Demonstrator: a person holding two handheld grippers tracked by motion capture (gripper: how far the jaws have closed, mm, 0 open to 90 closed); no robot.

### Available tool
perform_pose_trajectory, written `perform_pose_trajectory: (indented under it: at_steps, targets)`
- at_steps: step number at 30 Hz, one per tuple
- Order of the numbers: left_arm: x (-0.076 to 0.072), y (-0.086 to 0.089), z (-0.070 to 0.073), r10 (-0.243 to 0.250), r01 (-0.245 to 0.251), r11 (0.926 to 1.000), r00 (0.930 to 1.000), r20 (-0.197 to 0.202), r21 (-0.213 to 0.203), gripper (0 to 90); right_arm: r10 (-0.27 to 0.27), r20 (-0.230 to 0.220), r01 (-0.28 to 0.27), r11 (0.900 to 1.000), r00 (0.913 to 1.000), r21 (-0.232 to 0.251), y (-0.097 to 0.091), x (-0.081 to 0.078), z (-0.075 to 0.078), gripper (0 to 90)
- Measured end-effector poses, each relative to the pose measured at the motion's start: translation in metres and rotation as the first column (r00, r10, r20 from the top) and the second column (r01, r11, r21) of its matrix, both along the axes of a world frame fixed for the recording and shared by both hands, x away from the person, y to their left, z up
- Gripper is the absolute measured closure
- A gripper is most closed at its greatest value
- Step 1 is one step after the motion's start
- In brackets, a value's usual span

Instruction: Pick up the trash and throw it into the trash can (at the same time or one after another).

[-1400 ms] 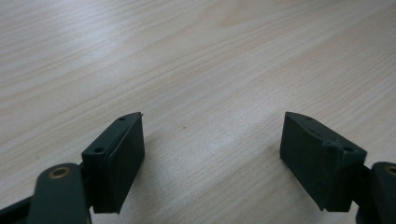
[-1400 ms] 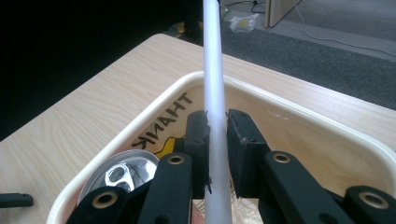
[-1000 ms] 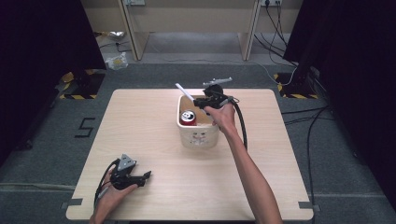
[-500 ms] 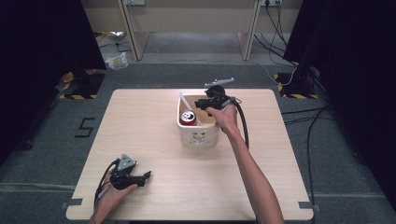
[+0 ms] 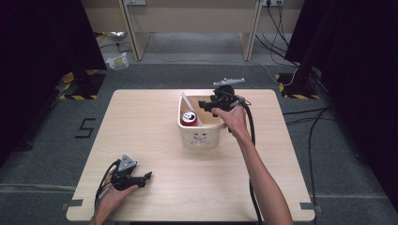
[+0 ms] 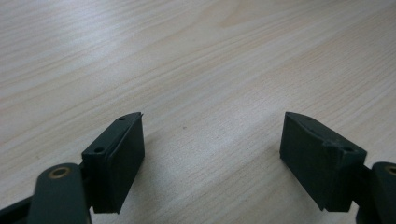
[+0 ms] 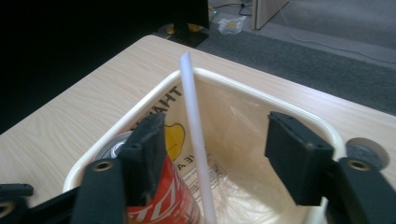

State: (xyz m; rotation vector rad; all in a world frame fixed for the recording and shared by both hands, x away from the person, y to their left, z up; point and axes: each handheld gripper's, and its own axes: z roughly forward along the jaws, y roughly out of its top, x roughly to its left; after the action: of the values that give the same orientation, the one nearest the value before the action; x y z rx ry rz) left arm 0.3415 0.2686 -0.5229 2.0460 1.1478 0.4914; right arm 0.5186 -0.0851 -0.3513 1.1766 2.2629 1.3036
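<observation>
Release of the white straw (image 7: 195, 140) was the change on record: my right gripper (image 5: 210, 106) had just been opening its jaws, and they stood wide, pads off the straw that ran between them. Earlier the straw leaned out over the far-left rim of the cream tub (image 5: 202, 138); now it stood steeper inside the tub, its tip above the far rim. I judged the straw delivered, and the placing step complete.

Inside the tub, at its left, stood a red drink can (image 5: 188, 118), and a clear printed bag (image 7: 233, 140) lay against the inner wall behind the straw. The can sat directly under my right gripper's left jaw, so I judged that any retreat should go upward to avoid knocking it or dragging the straw.

My left gripper (image 5: 141, 178) rested on the wooden table (image 5: 155, 140), well short of the tub toward the near-left corner, jaws parted and empty over bare wood. Nothing lay between it and the tub.
</observation>
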Motion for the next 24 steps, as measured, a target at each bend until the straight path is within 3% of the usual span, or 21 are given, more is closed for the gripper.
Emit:
perform_pose_trajectory:
  at_steps: [6,11,24]
  targets:
    - [0.000,0.000,0.000,0.001,-0.001,1.0000,1.0000,0.001,-0.001,21.2,-0.045,0.026,0.046,0.9988,0.9986,-0.015,-0.012,-0.008,0.007,22.2]
    - [0.000,0.000,0.000,0.002,-0.002,1.0000,1.0000,0.001,-0.002,21.2,-0.060,0.038,0.061,0.9977,0.9975,-0.028,-0.022,-0.014,0.007,18.5]
    - [0.000,0.000,0.000,0.001,-0.001,1.0000,1.0000,0.001,-0.001,21.2,-0.086,0.074,0.091,0.9939,0.9935,-0.063,-0.047,-0.032,0.005,19.5]
